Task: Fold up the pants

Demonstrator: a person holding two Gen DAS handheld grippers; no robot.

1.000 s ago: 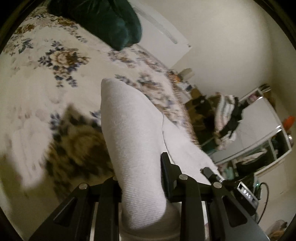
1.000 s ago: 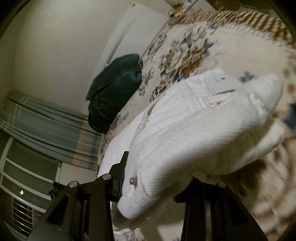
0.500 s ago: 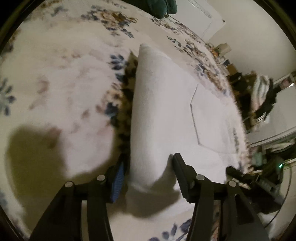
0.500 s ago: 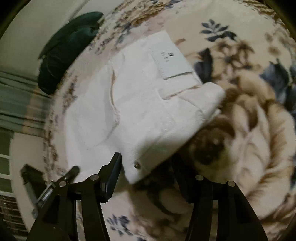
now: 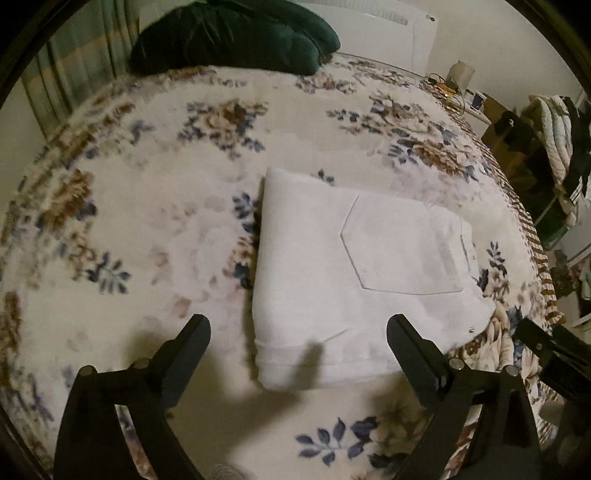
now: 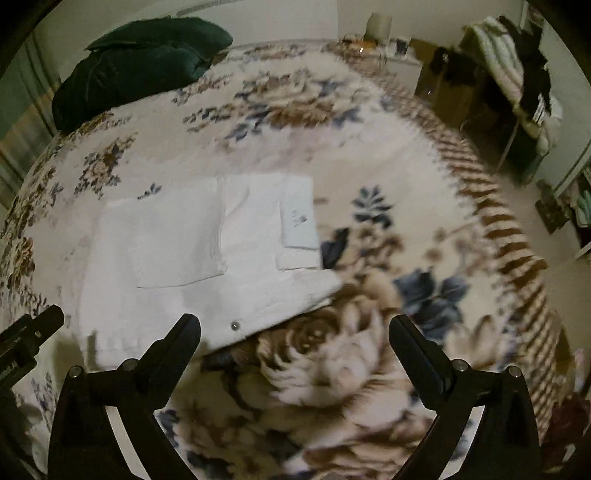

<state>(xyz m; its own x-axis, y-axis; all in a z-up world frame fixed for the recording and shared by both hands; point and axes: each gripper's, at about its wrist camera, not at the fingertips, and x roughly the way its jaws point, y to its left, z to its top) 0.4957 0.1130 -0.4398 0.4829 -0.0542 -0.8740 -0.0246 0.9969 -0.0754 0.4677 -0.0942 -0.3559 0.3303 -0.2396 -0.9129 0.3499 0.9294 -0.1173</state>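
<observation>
White pants (image 5: 332,280) lie folded into a compact rectangle on the floral blanket (image 5: 147,229) covering the bed, back pocket (image 5: 395,247) facing up, waistband end with the paper tag (image 6: 299,218) toward the right side, folded edge toward the left. Left gripper (image 5: 297,332) hovers just above the near edge of the bundle, jaws spread wide, nothing between them. Right gripper (image 6: 295,332) same: jaws wide apart, empty, sitting over the blanket just beside the near right corner where a metal rivet (image 6: 234,325) shows. Neither touches the cloth. Judged from the layout, the fold looks done or nearly done; bundle is roughly square but the near right corner sticks out past the upper layers and the bottom layer shows along the near edge, so the stack is not fully aligned. Risks: if either gripper drops back in to tidy, a jaw tip could snag the thick near hem and drag the top layer, opening the fold; the plush blanket is soft and uneven, so pressing down could skew the stack; grabbing only the top layer at the protruding corner would peel it open. Dark green pillow (image 5: 236,33) at the head of the bed is well apart, no interference. Right view is motion-blurred near the bottom, fine detail there unclear.
</observation>
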